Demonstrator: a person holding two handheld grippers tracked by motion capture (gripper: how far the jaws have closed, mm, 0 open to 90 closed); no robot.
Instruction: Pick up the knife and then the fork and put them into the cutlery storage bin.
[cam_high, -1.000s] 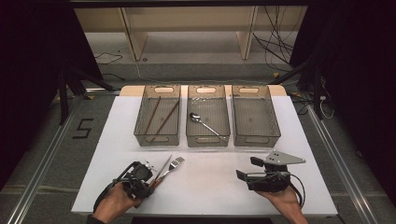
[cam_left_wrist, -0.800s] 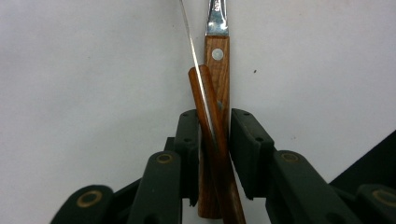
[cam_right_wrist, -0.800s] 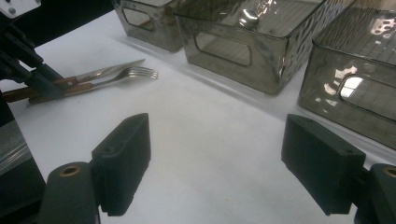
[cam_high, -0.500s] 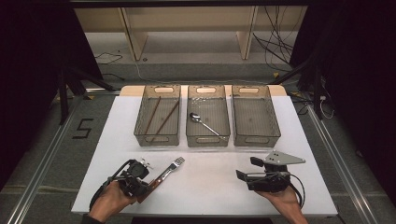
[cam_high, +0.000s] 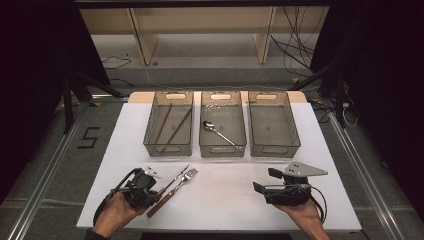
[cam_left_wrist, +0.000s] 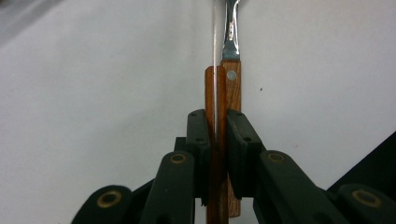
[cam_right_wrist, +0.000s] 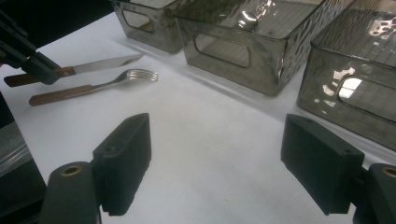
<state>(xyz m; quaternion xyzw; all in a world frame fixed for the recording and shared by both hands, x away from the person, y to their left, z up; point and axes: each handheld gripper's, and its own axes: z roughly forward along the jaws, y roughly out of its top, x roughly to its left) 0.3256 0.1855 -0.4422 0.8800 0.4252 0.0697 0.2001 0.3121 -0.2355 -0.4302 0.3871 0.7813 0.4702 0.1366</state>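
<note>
Left hand-held gripper closed on knife, floor "5"

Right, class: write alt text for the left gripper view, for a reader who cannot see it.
The left gripper's two black jaws, which have just been closing, clamp the wooden handle of a knife seen edge-on. A wooden-handled fork lies alongside it on the white table.

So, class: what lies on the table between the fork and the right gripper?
Nothing: the high view shows bare white table between fork and right gripper.
</note>
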